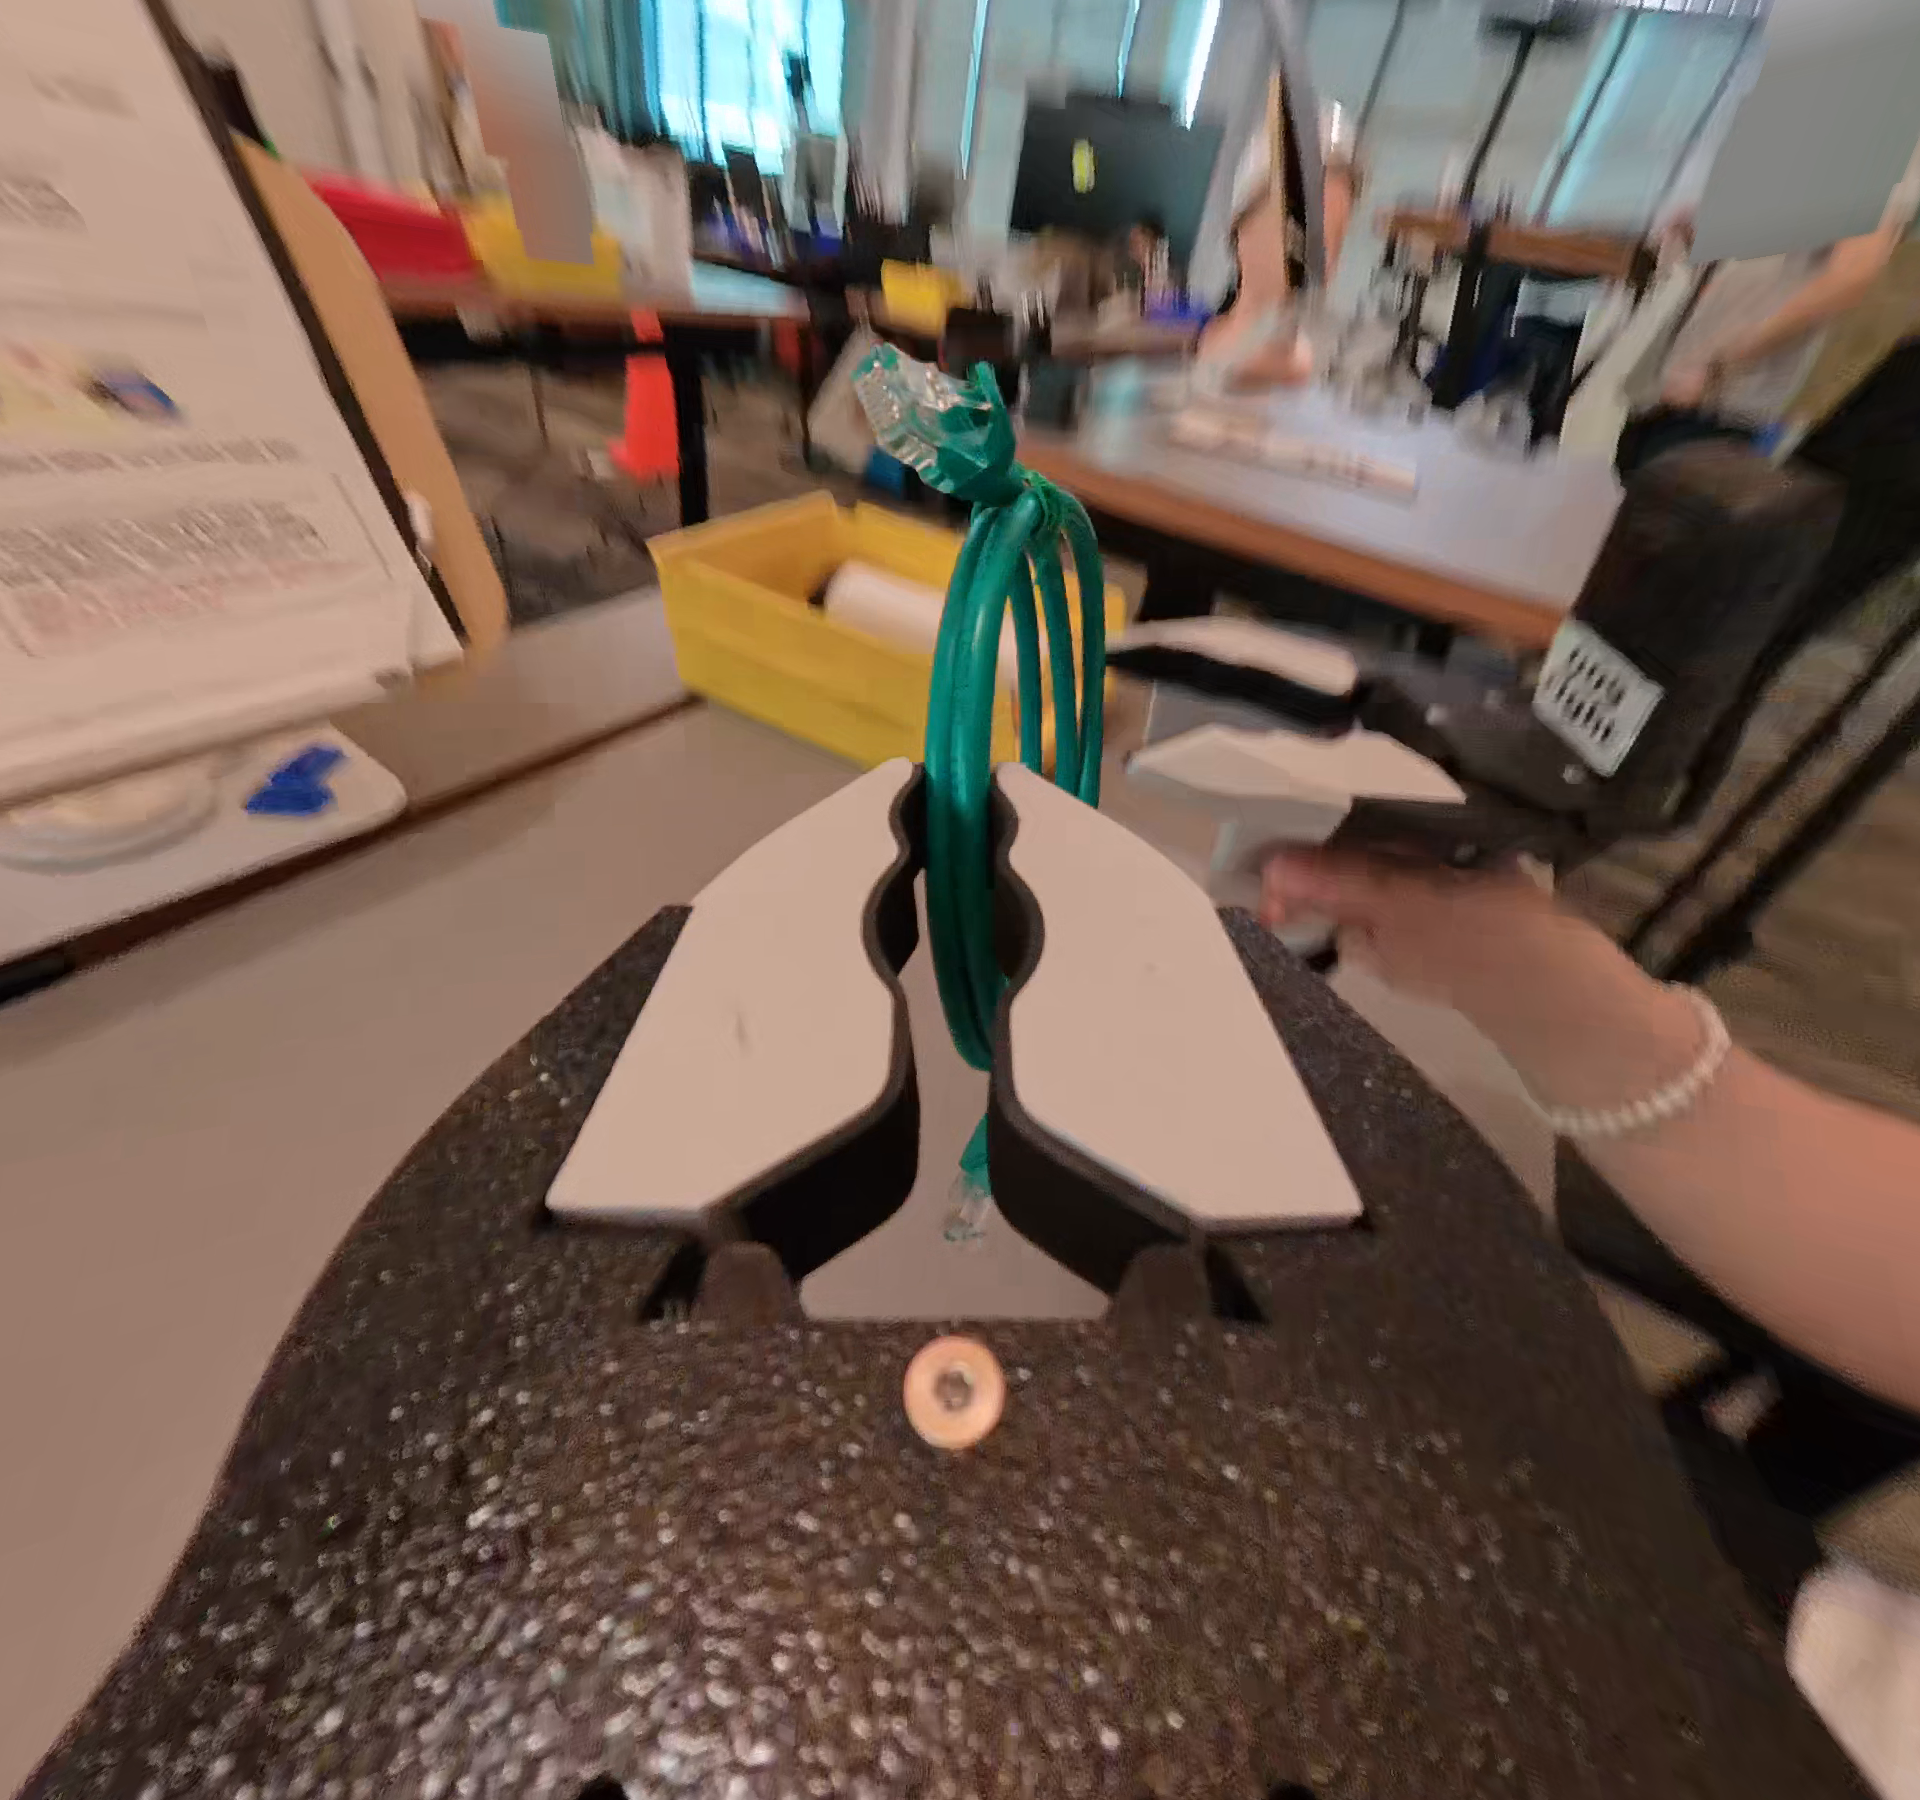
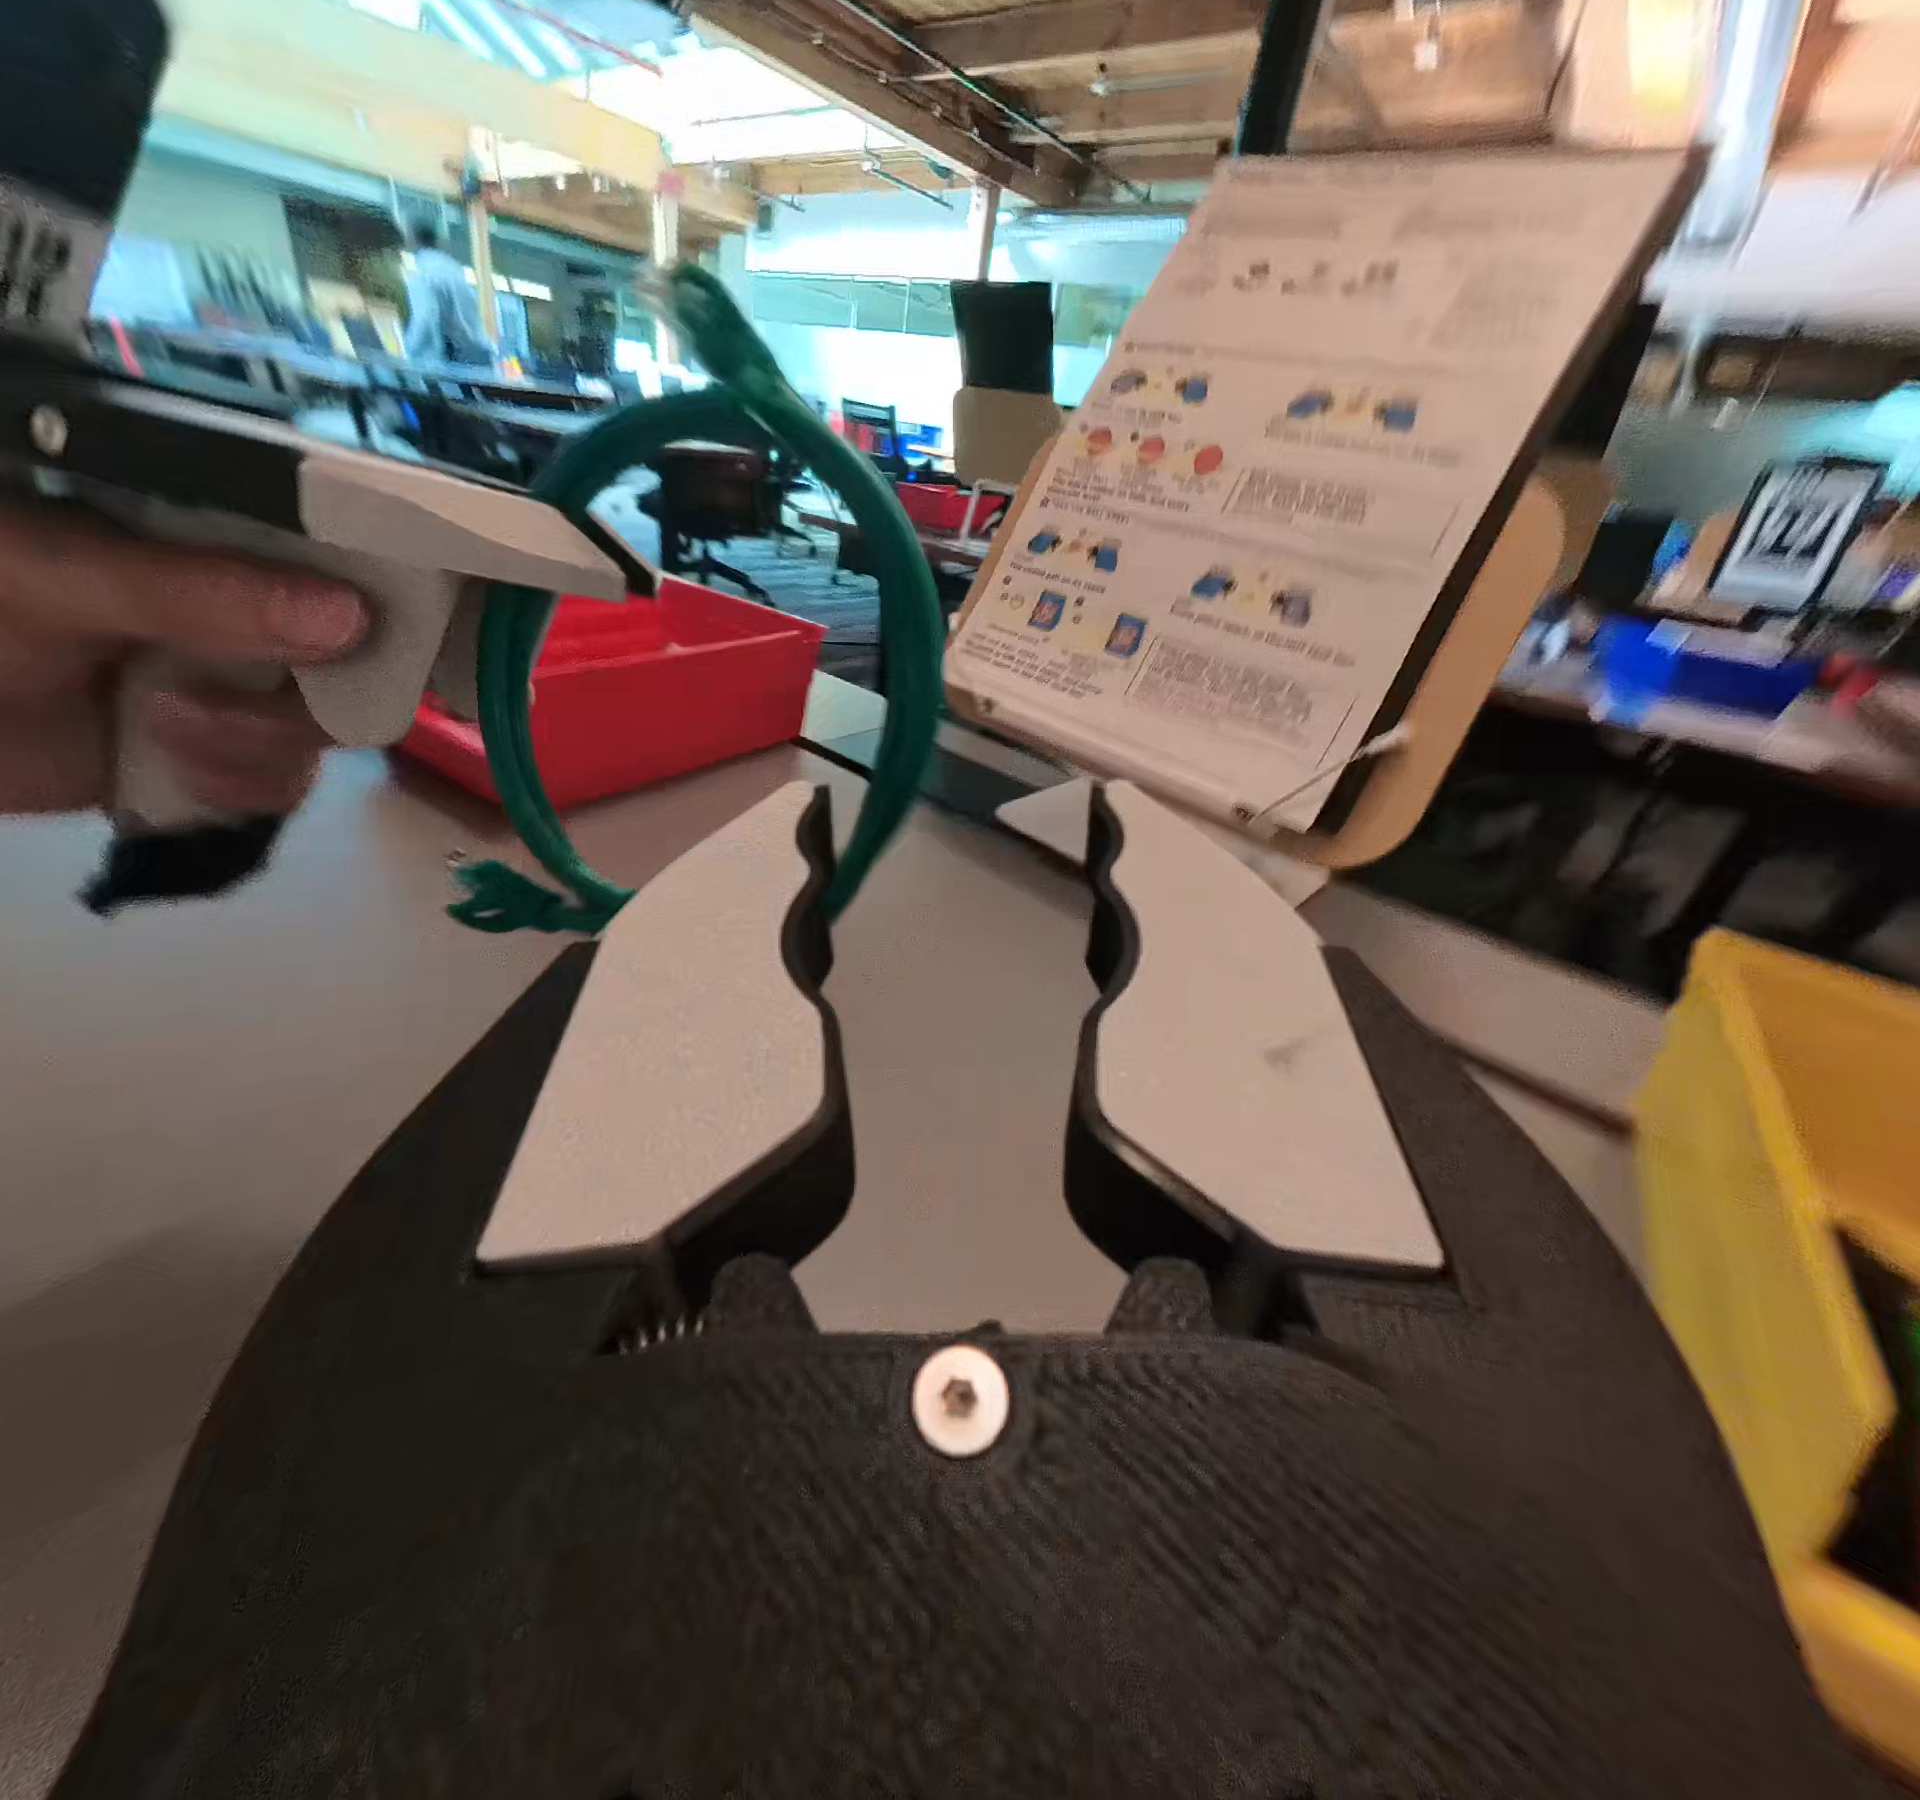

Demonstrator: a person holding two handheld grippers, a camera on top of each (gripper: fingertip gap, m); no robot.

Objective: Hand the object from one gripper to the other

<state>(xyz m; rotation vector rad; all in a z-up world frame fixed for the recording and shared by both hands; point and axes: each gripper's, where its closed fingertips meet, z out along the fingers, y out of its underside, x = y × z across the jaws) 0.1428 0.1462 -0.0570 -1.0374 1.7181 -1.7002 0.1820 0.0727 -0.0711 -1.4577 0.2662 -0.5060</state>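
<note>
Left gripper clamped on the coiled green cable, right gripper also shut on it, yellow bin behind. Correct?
Not quite. The left gripper is clamped on the coiled green cable with the yellow bin behind, but the right gripper is open and empty: the right wrist view shows its jaws spread, short of gripping the cable.

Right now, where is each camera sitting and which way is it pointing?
Left wrist view: sits on the left claw, looking along its fingers, shut on the green cable; a hand with the right claw shows at right.
Right wrist view: sits on the open right claw, facing the instruction board; the left claw shows at left.
Both show the cable and the yellow bin.
</note>
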